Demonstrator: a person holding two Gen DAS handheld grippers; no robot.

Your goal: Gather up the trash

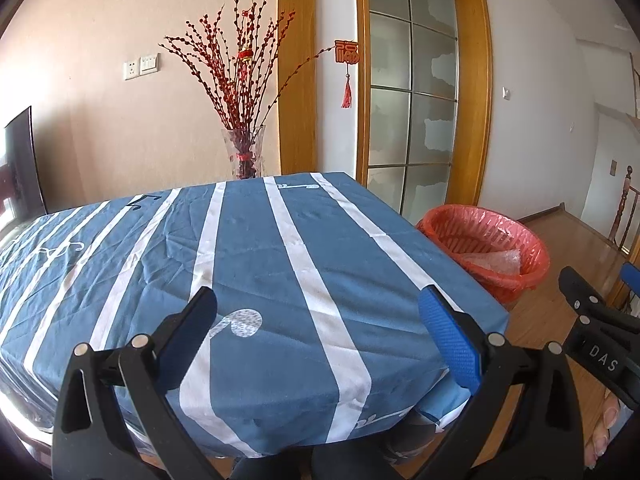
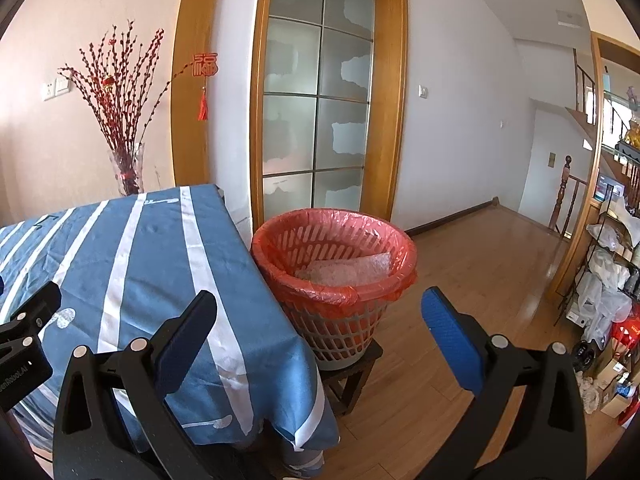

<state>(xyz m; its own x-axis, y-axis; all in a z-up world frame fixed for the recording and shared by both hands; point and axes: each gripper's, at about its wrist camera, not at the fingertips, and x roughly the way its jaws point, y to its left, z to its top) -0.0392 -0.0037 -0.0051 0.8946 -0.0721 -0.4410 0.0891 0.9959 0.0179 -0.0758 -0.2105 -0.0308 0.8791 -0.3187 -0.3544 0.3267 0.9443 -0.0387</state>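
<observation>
Right now left hand-held gripper (image 1: 318, 328) hangs wide open w/ nothing between its fingers, over the desk (image 1: 256, 264) w/ blue striped cloth. Right hand-held gripper (image 2: 320, 328) likewise spread wide, empty, by desk corner. Beyond it, bin (image 2: 334, 280) w/ red liner sits on a small stool (image 2: 352, 380) just beside desk; bubble wrap (image 2: 348, 268) lies inside.

A surface draped in a blue cloth with white stripes (image 1: 256, 264) is set against a pale pink wall (image 1: 100, 120). Behind its far edge a glass vase of red branches (image 1: 244, 152) is seen, and to the right of the surface a wood-framed frosted glass door (image 2: 320, 100) is flanked by white walls. A wooden floor (image 2: 480, 260) is lit by daylight, with a metal shelf rack (image 2: 612, 272) far right of the surface.
</observation>
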